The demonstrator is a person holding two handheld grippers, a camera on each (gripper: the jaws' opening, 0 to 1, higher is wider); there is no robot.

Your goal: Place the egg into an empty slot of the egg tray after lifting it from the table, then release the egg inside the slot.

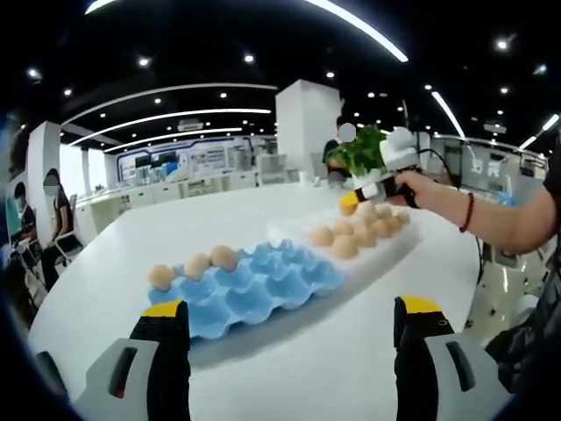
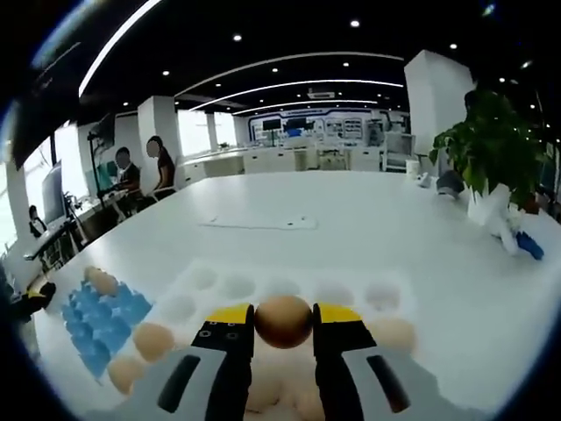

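An egg point(image 2: 283, 321) is clamped between the right gripper point(image 2: 282, 326) jaws, directly above the white egg tray point(image 2: 230, 287). The left gripper point(image 1: 292, 326) is held wide, unloaded, the blue tray point(image 1: 254, 285) just ahead. No writing can be read.

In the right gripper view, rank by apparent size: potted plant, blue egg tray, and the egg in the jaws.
1. potted plant
2. blue egg tray, cut off at the edge
3. held egg, enlarged by nearness

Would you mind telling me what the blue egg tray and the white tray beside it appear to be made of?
The blue egg tray looks like matte moulded pulp or soft plastic, with dull, rounded cups. The white tray looks like smooth, slightly glossy plastic or foam; the views leave it open.
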